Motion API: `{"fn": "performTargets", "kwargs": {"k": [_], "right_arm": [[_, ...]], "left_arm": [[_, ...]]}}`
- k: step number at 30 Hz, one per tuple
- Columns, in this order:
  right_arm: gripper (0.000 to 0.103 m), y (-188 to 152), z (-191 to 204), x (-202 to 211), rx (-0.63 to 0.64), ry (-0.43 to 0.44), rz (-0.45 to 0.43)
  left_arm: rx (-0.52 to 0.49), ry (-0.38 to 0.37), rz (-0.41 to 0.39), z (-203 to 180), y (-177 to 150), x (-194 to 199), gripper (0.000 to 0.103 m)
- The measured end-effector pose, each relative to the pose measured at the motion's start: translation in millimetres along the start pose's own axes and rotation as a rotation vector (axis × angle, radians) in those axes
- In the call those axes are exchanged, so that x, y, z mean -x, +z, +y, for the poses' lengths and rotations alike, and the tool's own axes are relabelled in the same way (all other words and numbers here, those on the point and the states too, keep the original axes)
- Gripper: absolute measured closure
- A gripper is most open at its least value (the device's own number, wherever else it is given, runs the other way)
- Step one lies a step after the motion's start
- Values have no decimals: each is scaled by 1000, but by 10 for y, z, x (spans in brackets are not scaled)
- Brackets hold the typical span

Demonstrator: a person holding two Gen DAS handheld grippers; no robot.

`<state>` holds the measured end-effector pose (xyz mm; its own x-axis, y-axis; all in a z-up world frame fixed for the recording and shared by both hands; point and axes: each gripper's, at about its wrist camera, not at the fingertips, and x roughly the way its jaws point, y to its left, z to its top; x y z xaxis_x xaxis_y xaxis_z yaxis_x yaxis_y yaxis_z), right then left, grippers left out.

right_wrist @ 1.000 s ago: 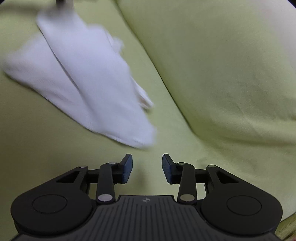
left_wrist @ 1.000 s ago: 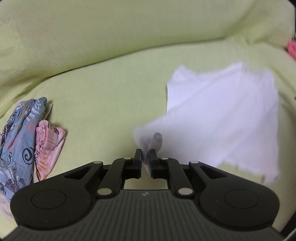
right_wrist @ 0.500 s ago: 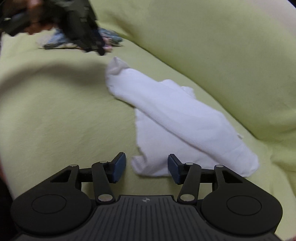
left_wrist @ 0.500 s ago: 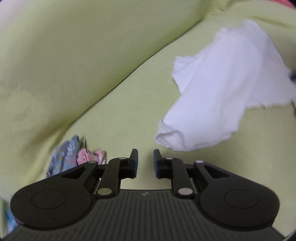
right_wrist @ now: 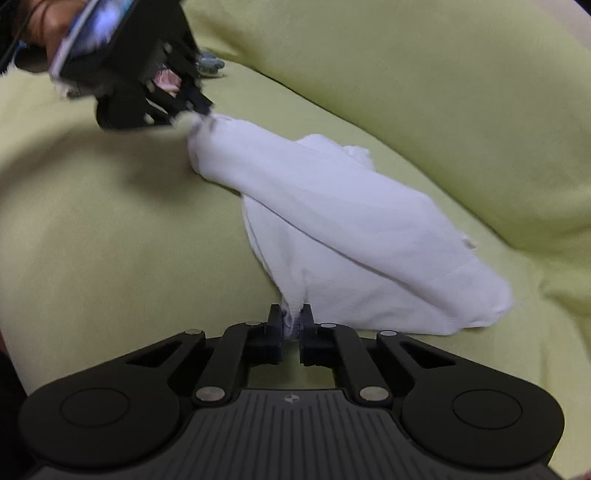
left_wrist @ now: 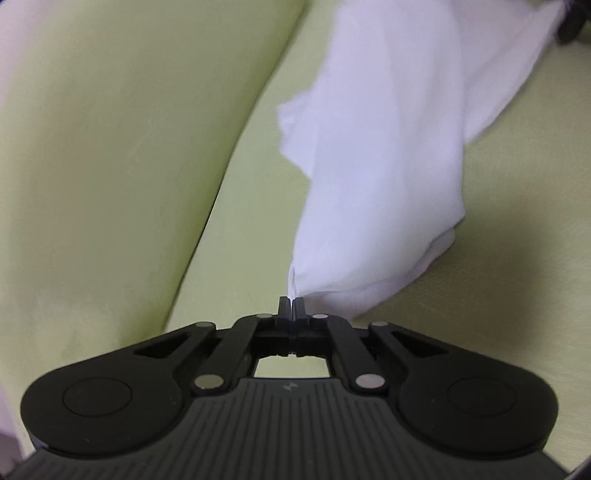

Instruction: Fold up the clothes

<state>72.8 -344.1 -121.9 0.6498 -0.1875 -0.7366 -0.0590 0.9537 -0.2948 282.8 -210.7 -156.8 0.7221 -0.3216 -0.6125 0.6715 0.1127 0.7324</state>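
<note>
A white garment (right_wrist: 354,236) lies bunched on a yellow-green sofa seat (right_wrist: 110,236). My right gripper (right_wrist: 291,321) is shut on its near edge. My left gripper (left_wrist: 291,306) is shut on a corner of the white garment (left_wrist: 380,177), which stretches away from it toward the upper right. In the right wrist view the left gripper (right_wrist: 201,107) shows at the upper left, pinching the garment's far end. In the left wrist view a dark bit at the top right edge is likely the right gripper (left_wrist: 574,22).
The sofa backrest (left_wrist: 129,147) rises on the left of the left wrist view and at the upper right of the right wrist view (right_wrist: 443,92). A small pile of patterned clothes (right_wrist: 207,66) lies far back behind the left gripper.
Both grippers were open half a second ago. Both have closed on the white garment, left on a corner, right on the near edge. The garment is now pulled between them.
</note>
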Motion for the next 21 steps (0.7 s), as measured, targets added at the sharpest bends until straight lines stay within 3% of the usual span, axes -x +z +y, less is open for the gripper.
{"fn": "performTargets", "kwargs": {"k": [3,5,9,13,15,21], "right_arm": [[98,-113,-176,180,28,-40,-7],[98,-202,-319,395,57,-73,-19],[98,-358,-596,681,85,-130,-7],[96,-541,-541,617,58,-119,41],[96,-585,-459,576,54,-116,50],[80,-716,-213,454,44,-106,76]], "left_arm": [[154,-56,-28,208,-54,335,102],[172,-72,-59,231,-58,540,100],[101,-87,-73,63,38,615,96],[47,-189,-113,-151,159,702,96],[5,-206,-135,-262,190,777,93],[-80,-232,-87,-506,146,689,88]]}}
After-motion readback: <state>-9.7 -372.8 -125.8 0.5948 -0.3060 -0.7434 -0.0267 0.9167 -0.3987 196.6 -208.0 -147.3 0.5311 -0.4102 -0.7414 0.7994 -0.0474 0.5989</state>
